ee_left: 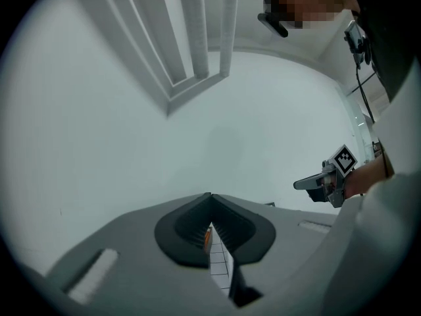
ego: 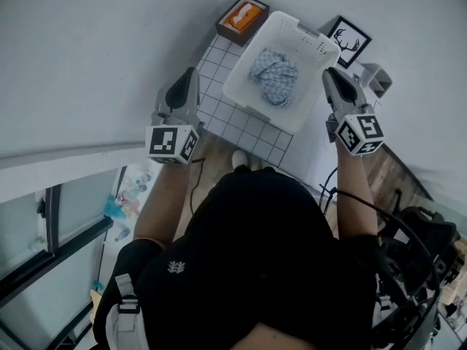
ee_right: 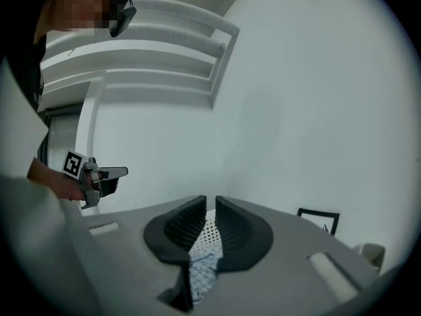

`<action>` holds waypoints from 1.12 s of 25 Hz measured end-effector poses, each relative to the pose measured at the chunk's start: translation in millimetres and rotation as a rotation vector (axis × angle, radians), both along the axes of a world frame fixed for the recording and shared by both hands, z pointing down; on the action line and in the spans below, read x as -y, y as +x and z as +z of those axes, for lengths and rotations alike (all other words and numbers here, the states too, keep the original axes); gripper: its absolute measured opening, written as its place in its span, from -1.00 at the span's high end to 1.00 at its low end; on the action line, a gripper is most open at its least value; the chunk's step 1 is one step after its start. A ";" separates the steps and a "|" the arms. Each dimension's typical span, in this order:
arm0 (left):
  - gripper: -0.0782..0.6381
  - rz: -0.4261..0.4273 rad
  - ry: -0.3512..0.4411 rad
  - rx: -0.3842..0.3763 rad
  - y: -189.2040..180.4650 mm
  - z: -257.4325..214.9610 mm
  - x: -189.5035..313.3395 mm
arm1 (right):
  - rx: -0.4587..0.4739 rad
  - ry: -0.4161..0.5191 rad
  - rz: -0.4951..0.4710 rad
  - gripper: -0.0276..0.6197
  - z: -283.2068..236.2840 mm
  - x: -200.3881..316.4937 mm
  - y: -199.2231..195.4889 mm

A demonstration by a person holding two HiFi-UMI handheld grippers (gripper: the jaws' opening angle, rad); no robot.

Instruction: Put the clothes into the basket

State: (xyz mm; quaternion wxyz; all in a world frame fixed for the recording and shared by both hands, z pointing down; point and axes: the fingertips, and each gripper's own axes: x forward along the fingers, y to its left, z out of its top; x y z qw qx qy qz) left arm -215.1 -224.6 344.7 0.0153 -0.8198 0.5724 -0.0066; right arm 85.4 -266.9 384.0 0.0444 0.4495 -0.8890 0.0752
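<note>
A white perforated basket point(ego: 293, 33) stands on a white tiled table point(ego: 244, 126), and a blue-and-white checked cloth point(ego: 274, 75) lies crumpled inside it. My left gripper point(ego: 192, 73) hangs to the left of the basket, raised off the table, with its jaws point(ee_left: 210, 196) shut and empty. On the basket's right side my right gripper point(ego: 328, 71) is also held up, pointing about level. Its jaws point(ee_right: 209, 201) stand a narrow slit apart with nothing between them. Through that slit I see the basket and the cloth point(ee_right: 200, 272) below.
A dark box with an orange tissue pack point(ego: 243, 17) sits at the table's far corner. A framed deer picture point(ego: 348, 41) and a small white holder point(ego: 377, 77) stand behind the basket on the right. A window frame point(ego: 51, 217) lies at lower left.
</note>
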 end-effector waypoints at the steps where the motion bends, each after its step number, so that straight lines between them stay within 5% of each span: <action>1: 0.76 0.003 0.002 0.002 1.2 -1.4 0.1 | 0.005 0.011 0.009 0.79 -1.7 -1.7 4.0; 15: 0.76 0.033 -0.004 0.017 14.3 -1.5 -3.3 | 0.040 -0.010 0.128 0.91 32.2 -25.8 40.3; 28: 0.76 0.089 -0.011 0.018 31.7 1.8 1.0 | 0.035 -0.043 0.130 0.91 43.0 -24.8 42.5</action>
